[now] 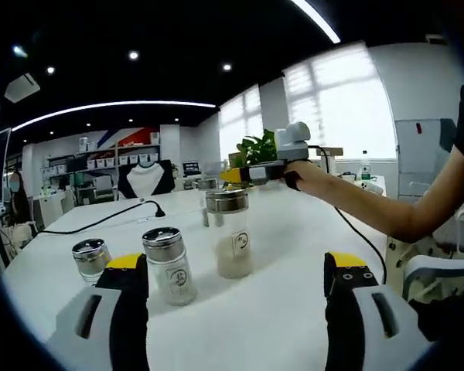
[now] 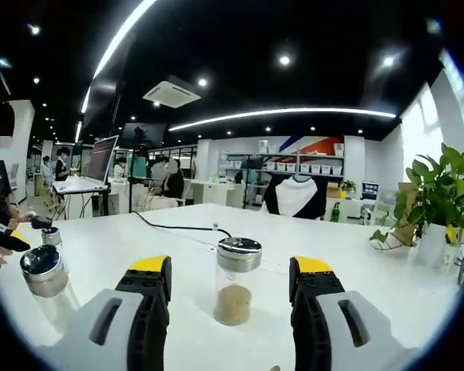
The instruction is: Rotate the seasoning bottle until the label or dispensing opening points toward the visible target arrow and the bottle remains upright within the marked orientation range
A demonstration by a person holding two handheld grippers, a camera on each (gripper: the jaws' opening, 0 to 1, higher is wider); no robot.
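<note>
Yellow-tipped jaws of the right gripper (image 2: 230, 282) stand wide apart, holding nothing, with a glass seasoning bottle (image 2: 236, 280) upright on the white table (image 2: 371, 270) just beyond and between them; to turn it well, I judge the jaws should close low and square on the glass, then twist about a vertical axis so it cannot tip; no target arrow is visible, so the end heading cannot be told. The left gripper (image 1: 237, 278) is likewise open and empty; 3 steel-capped bottles stand ahead, the labelled bottle (image 1: 170, 264) nearest, the short jar (image 1: 90, 258) beside it, the tall bottle (image 1: 231, 232) farther.
</note>
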